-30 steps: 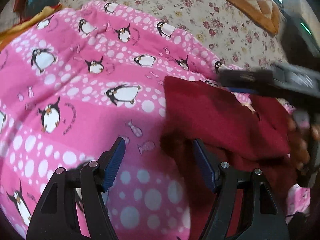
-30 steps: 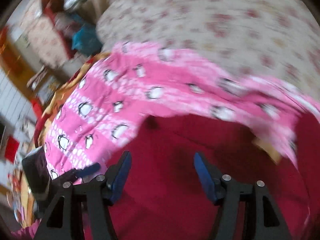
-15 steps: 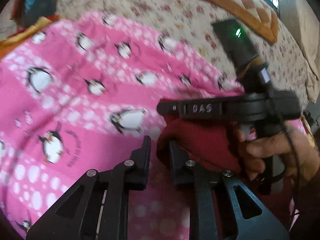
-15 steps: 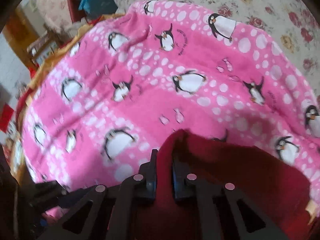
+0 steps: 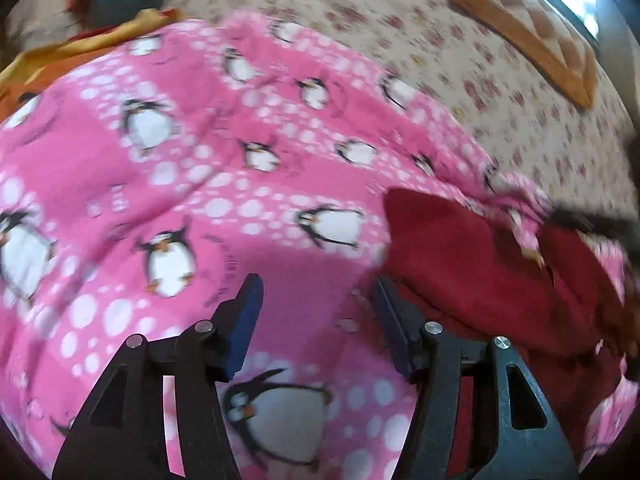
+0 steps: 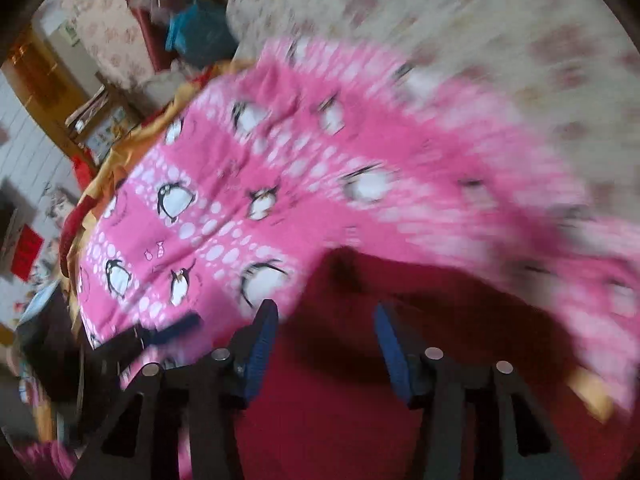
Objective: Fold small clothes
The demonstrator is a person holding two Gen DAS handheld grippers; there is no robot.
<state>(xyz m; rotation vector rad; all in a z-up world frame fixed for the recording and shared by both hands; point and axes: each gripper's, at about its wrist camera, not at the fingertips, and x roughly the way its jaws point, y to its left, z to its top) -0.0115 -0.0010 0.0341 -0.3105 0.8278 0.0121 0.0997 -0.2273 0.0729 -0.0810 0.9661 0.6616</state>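
A dark red garment (image 5: 480,268) lies folded on a pink penguin blanket (image 5: 192,168), at the right of the left wrist view. My left gripper (image 5: 316,312) is open and empty, just left of the garment's near edge. In the right wrist view the red garment (image 6: 344,400) fills the lower middle. My right gripper (image 6: 326,340) is open and empty above it. The left gripper shows blurred at the lower left of the right wrist view (image 6: 160,332). Both views are motion-blurred.
The pink blanket (image 6: 280,184) covers a bed with a cream floral sheet (image 5: 420,28). An orange quilted cushion (image 5: 536,36) lies at the far right. Yellow and orange cloth (image 5: 80,48) edges the blanket's far left. Room furniture and a blue bag (image 6: 196,36) stand beyond the bed.
Half a second ago both grippers were shut on the red garment's corner. Now both are open and have drawn back, and the garment lies on the blanket.
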